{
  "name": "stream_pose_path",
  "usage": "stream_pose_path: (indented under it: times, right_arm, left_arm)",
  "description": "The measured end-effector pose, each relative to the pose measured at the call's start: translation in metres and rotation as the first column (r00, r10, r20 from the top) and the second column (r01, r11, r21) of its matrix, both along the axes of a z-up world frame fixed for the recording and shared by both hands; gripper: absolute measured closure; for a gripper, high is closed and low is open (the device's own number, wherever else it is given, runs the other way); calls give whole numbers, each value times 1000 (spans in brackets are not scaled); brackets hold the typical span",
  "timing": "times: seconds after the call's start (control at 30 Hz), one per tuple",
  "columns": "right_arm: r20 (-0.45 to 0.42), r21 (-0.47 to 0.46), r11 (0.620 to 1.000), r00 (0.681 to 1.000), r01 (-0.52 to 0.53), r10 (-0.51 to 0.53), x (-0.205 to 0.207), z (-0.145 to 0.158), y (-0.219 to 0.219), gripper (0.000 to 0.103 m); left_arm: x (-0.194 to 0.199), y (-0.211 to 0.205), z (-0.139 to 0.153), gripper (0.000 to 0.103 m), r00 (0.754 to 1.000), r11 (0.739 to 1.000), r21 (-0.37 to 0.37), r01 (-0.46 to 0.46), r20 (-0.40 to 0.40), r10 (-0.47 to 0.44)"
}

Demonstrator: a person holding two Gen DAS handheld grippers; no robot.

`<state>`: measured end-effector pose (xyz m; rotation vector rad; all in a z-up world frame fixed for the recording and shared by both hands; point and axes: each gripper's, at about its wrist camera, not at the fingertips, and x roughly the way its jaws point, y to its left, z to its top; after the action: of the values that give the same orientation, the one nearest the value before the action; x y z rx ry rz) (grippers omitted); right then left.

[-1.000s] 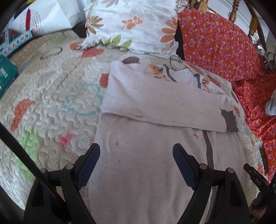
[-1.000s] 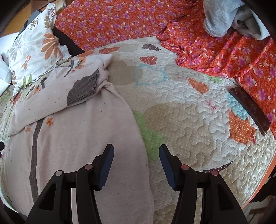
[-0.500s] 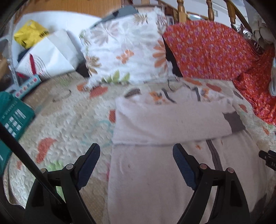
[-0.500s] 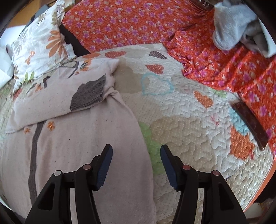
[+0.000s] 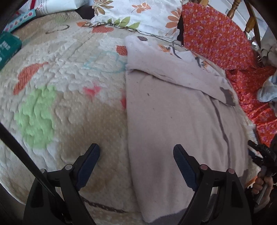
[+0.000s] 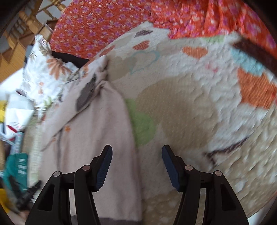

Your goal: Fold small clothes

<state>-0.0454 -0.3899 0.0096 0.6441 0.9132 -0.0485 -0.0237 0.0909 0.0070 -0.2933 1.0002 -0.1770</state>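
A pale pink small garment point(image 5: 173, 117) with a grey stripe lies flat on the quilted bed cover point(image 5: 60, 86); its sleeve with a grey cuff point(image 5: 228, 97) is folded across the top. My left gripper point(image 5: 136, 155) is open and empty, straddling the garment's left edge near its hem. In the right wrist view the garment point(image 6: 97, 128) lies to the left with its grey cuff point(image 6: 86, 93) up high. My right gripper point(image 6: 136, 155) is open and empty over the garment's right edge near the hem. The right view is motion-blurred.
A floral pillow point(image 5: 138, 15) and an orange flowered cloth point(image 5: 216, 34) lie at the back. A teal box point(image 5: 8, 48) sits at the left. A grey cloth point(image 5: 268, 90) lies at the right. A dark flat object point(image 6: 254, 52) lies on the quilt's right.
Both grippers have dropped lower and moved outward to the garment's side edges near the hem. The left moved left, the right swung and tilted. The garment has not moved.
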Motion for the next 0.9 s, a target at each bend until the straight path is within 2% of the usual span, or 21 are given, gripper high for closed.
stream_pose_path:
  times: [0.07,0.13,0.17,0.23,0.3,0.33,0.37,0.43,0.6,0.73,0.8,0.83,0.9]
  right_arm:
    - [13,125,992,999,-33,31,-3,-5,4,38]
    - [26,303,949,996,-89,85,-8,-18,13,38]
    - [27,324,941,996,-94,90,-11,-20,18,38]
    - [36,306,947,995,-102,95,-20,-19,26,38]
    - [47,342,933,993,-114,104,-28,-19,28,38]
    - [55,390,913,992,-122,110,-32,-23,27,38]
    - [52,456,880,991,-132,121,-36,-31,29,38]
    - [42,520,843,991,-133,130,-42,-42,34,39]
    - [45,461,869,983,-180,180,-48,-33,51,39]
    - [42,408,890,977,-206,207,-57,-29,66,39]
    - [36,389,897,976,-212,215,-64,-30,70,41]
    - [33,373,904,976,-211,215,-67,-29,72,43]
    - [21,309,929,978,-204,208,-74,-26,77,58]
  left_arm:
    - [-7,1,-1,18,1000,998,-69,-13,-5,12]
    - [-10,5,-3,18,999,983,-181,-19,-30,13]
    - [-13,8,-4,18,999,973,-230,-30,-36,22]
    - [-19,9,-6,19,998,954,-296,-40,-54,25]
    - [-26,8,-15,29,994,912,-408,-34,-105,-10]
    - [-31,7,-20,29,993,898,-438,-45,-120,-9]
    - [-37,5,-21,29,994,901,-432,-50,-109,3]
    - [-45,-5,-20,29,995,916,-400,-32,-101,-9]
    - [-66,-30,-26,29,991,918,-396,18,-113,-67]
    - [-77,-40,-37,29,984,897,-442,25,-145,-99]
    - [-77,-43,-38,29,983,897,-440,31,-151,-108]
    - [-77,-45,-37,29,983,902,-431,35,-148,-109]
    - [-78,-48,-36,29,982,912,-407,45,-148,-114]
